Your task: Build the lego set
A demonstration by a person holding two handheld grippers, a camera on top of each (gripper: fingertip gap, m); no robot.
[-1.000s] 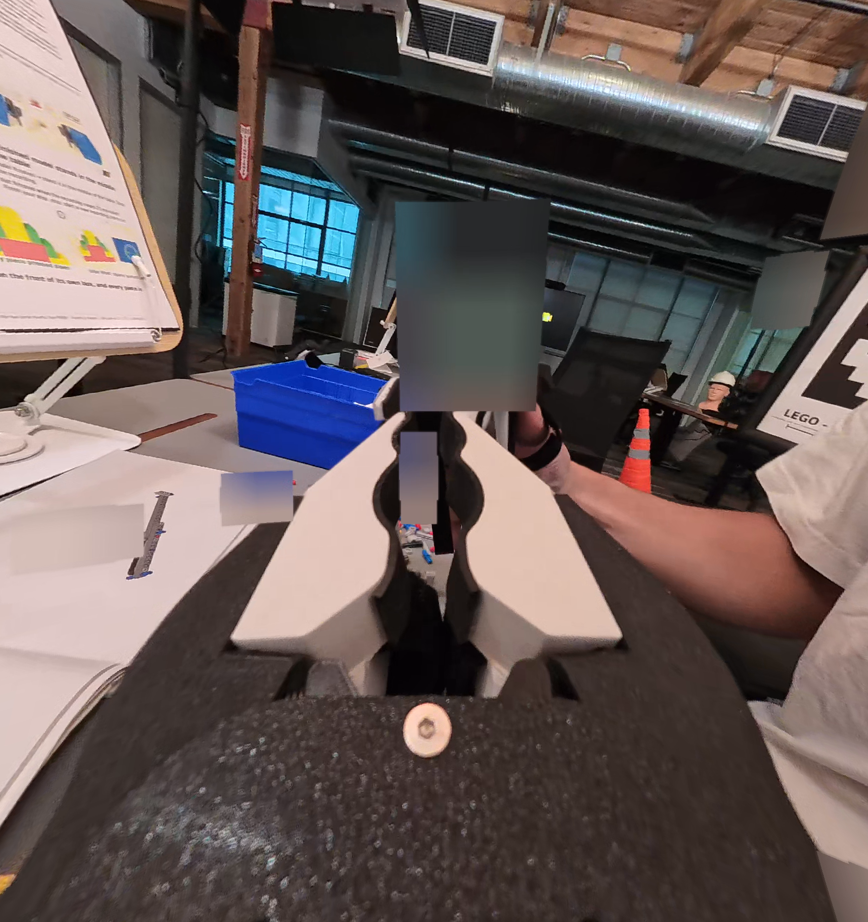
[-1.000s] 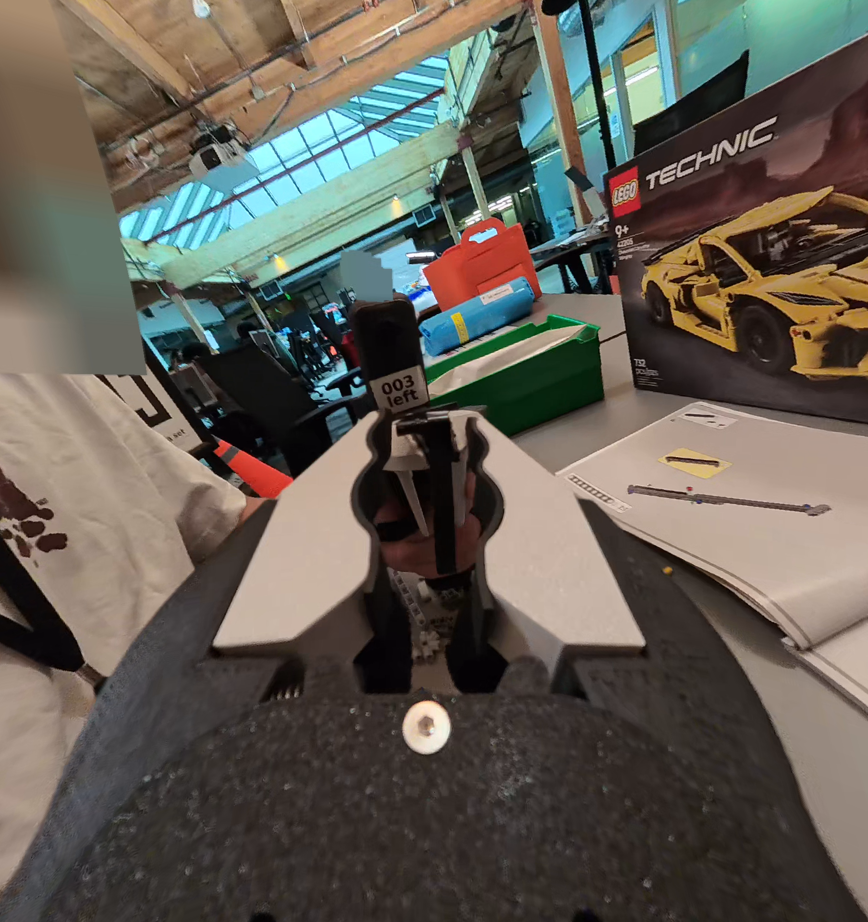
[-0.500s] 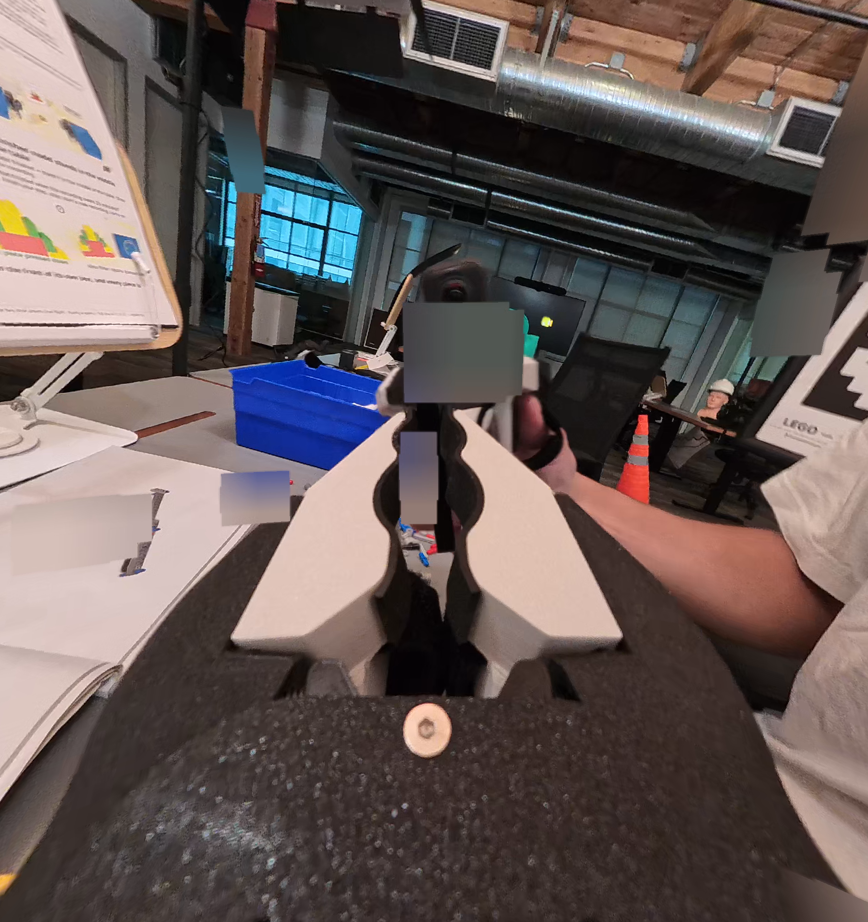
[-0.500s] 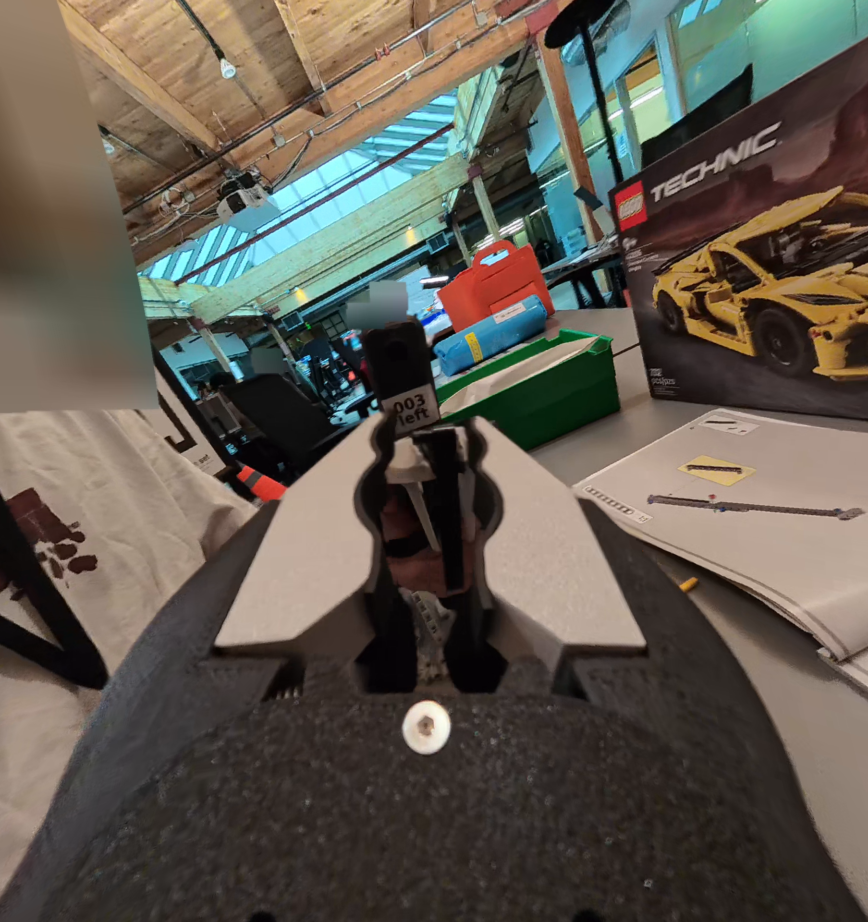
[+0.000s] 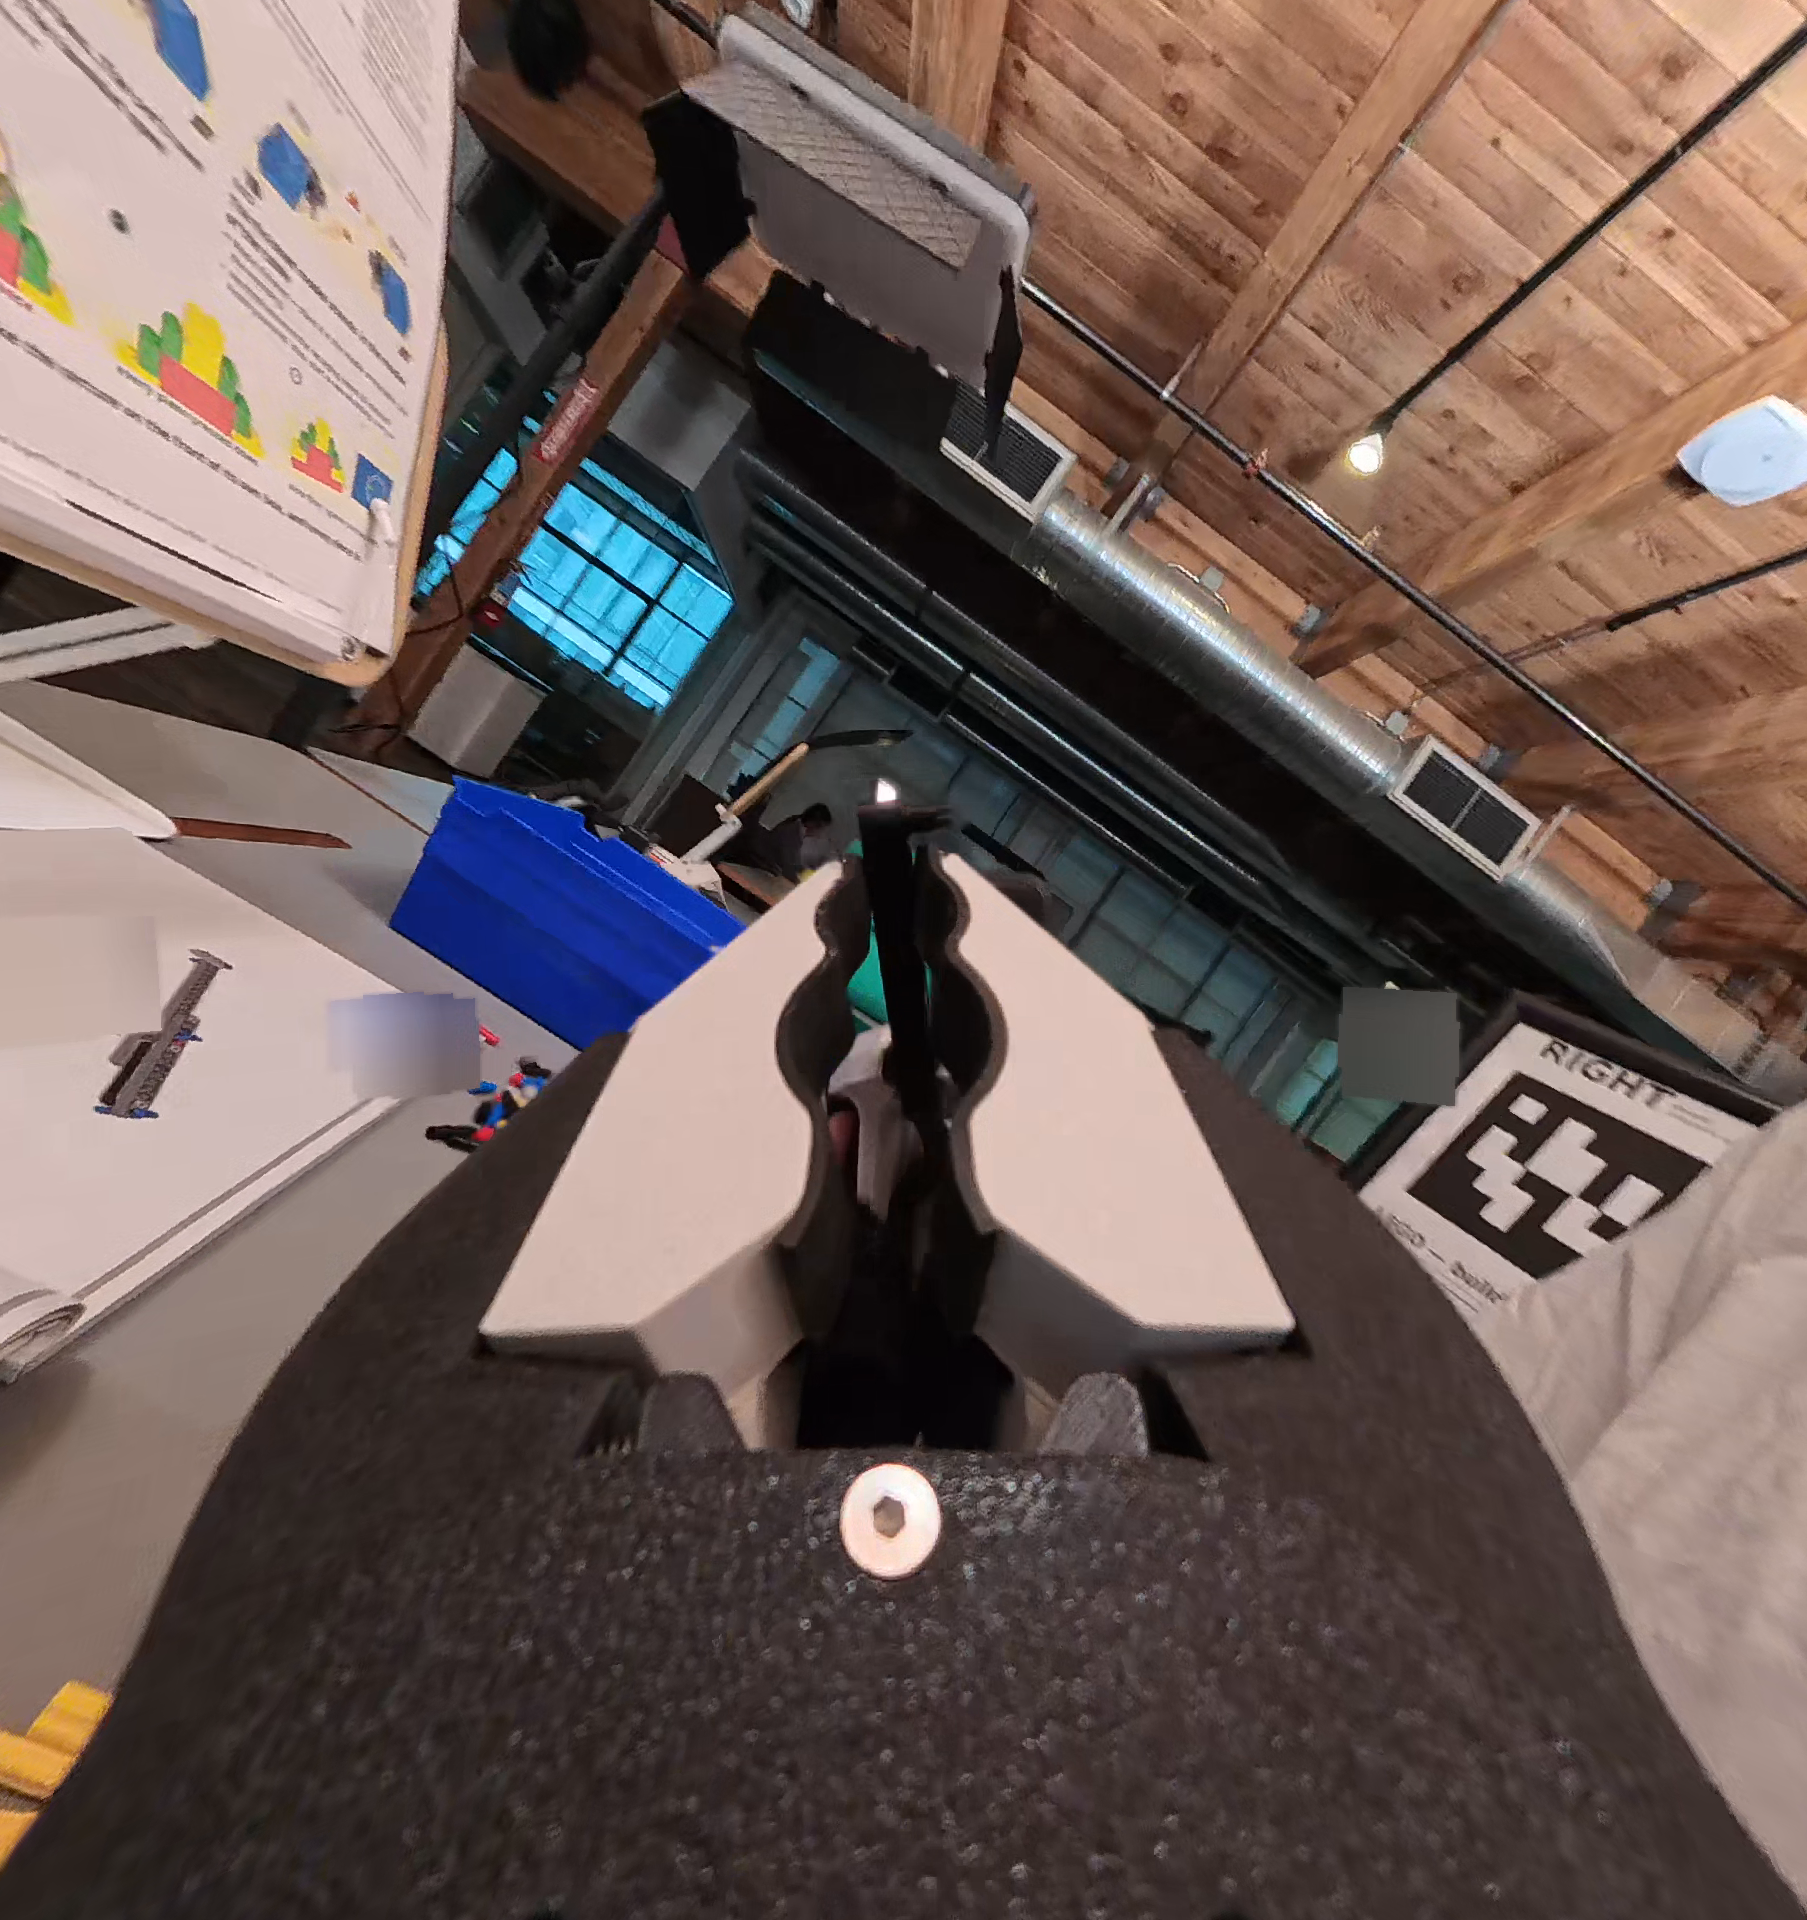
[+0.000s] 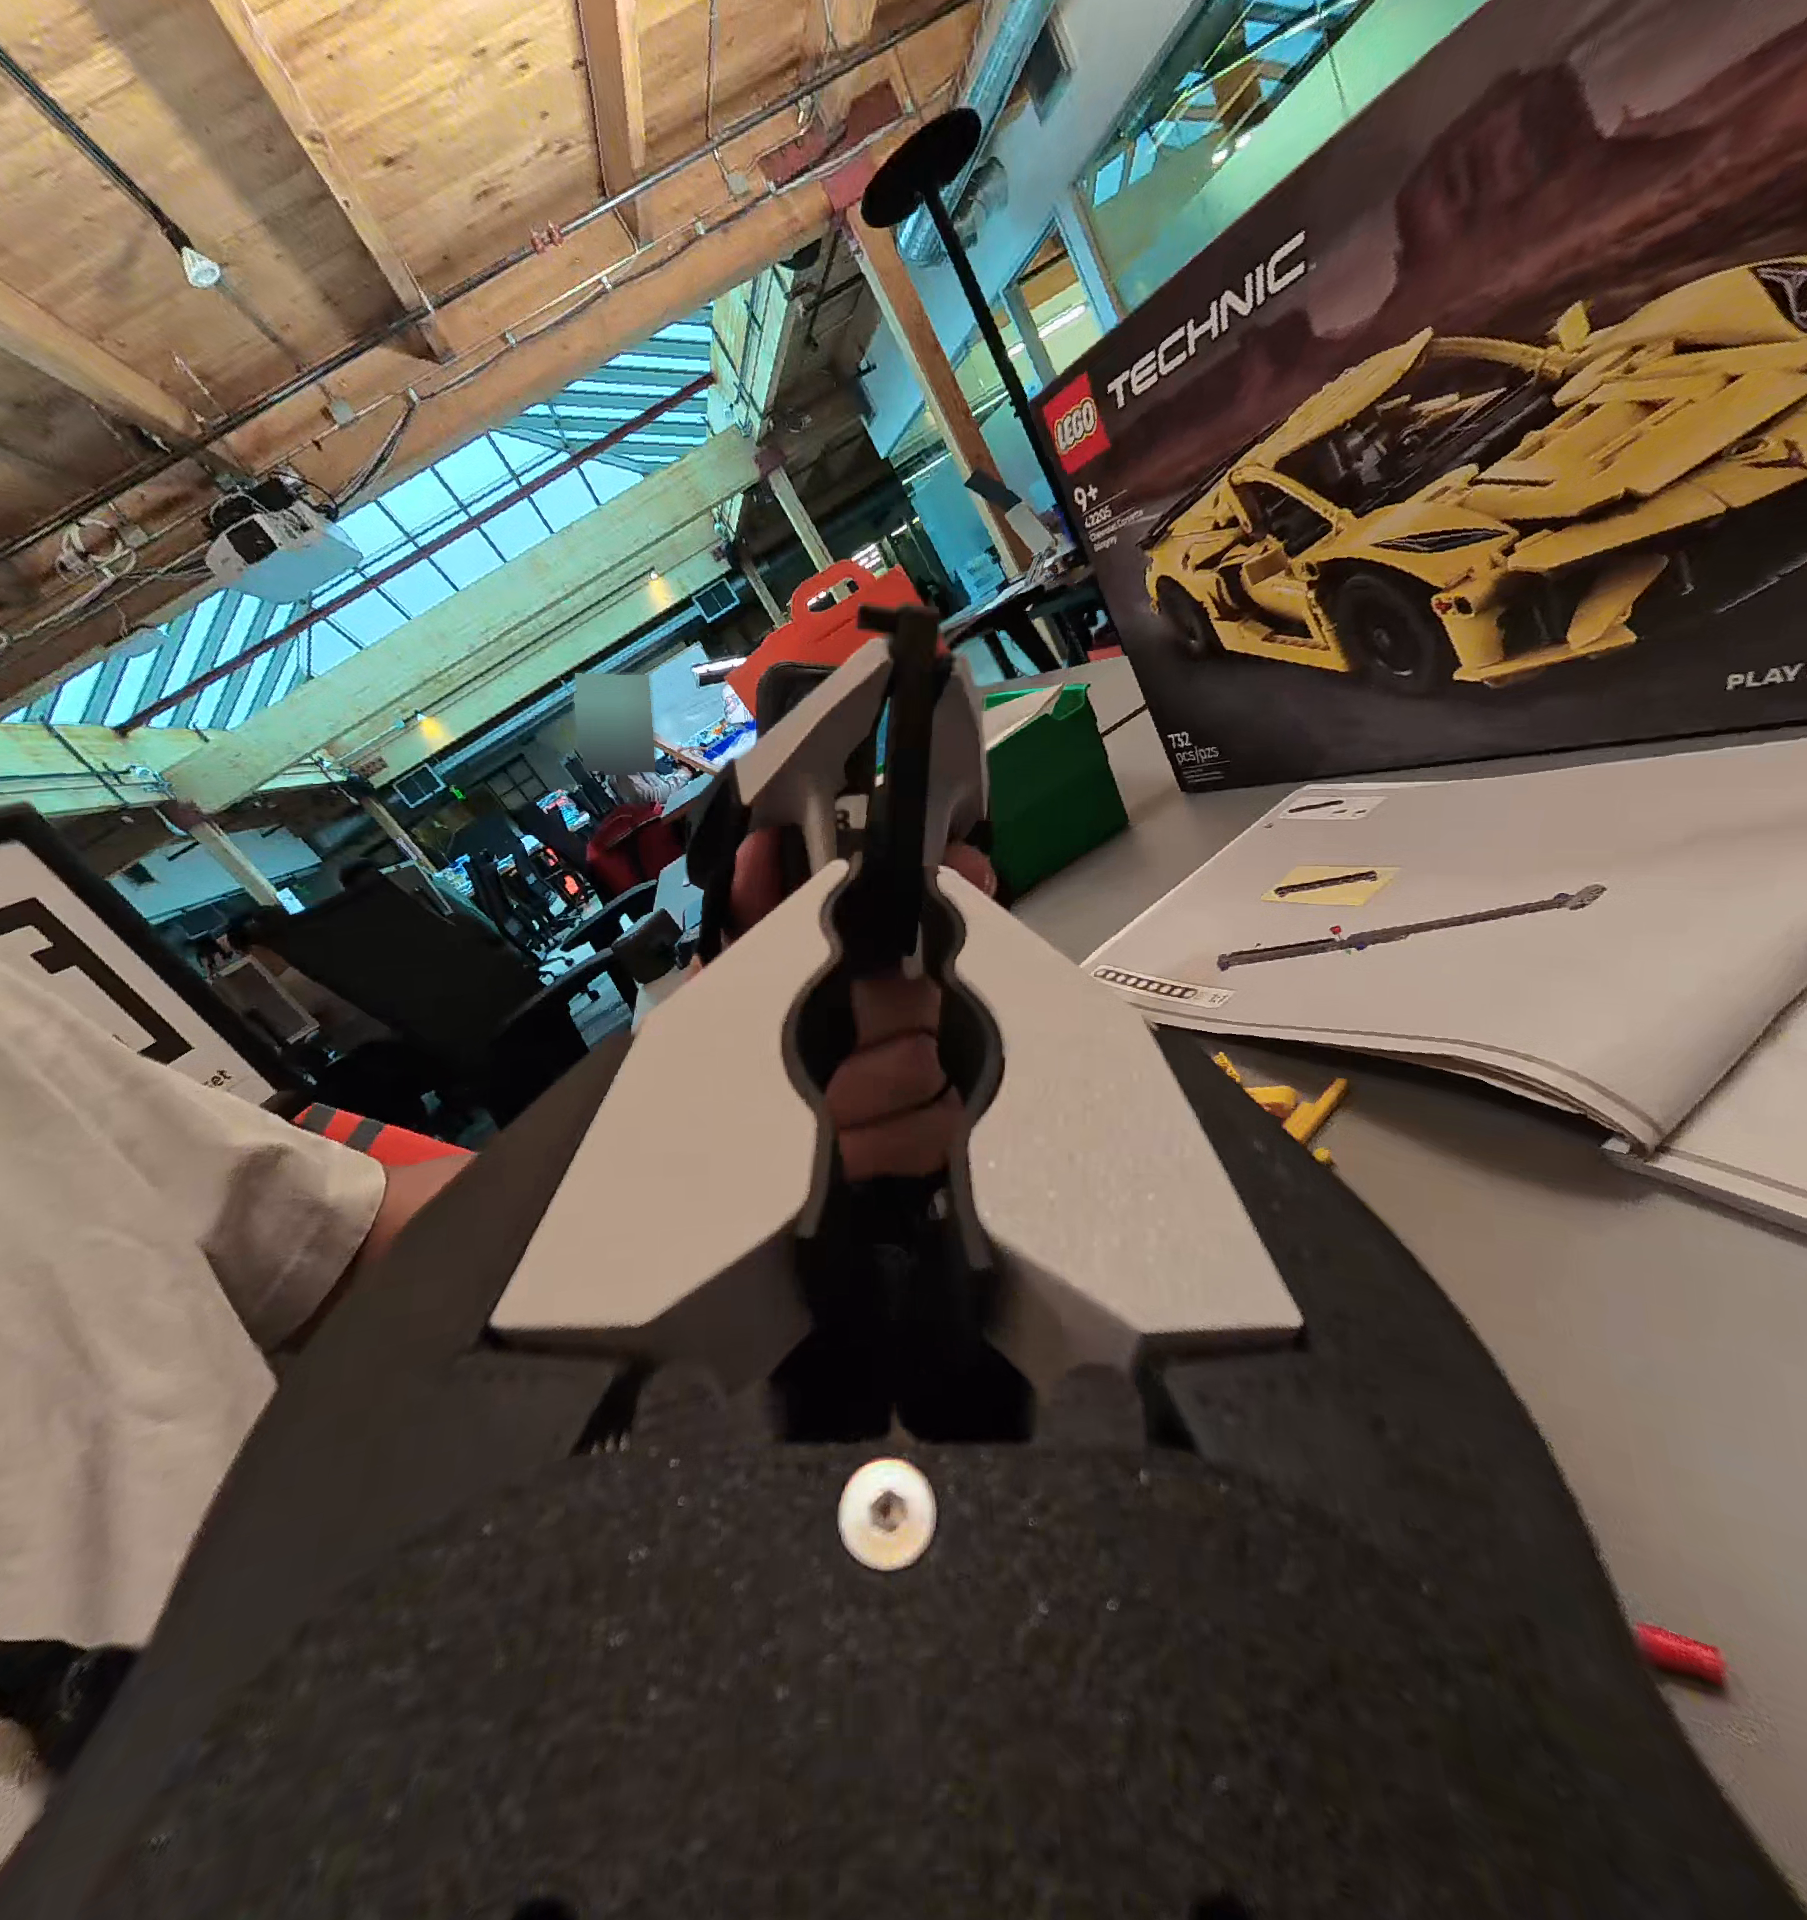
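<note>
Fingers (image 6: pixel 1107 1143) clamping black beam (image 6: pixel 904 831)

My left gripper (image 5: pixel 894 935) and right gripper (image 6: pixel 894 935) sit mid-frame, tips tilted upward, each clamped on a thin black piece.

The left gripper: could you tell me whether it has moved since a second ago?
Yes. The left gripper has tilted upward and rolled: the blue bin now sits lower and slanted, and the wooden ceiling fills the top.
</note>
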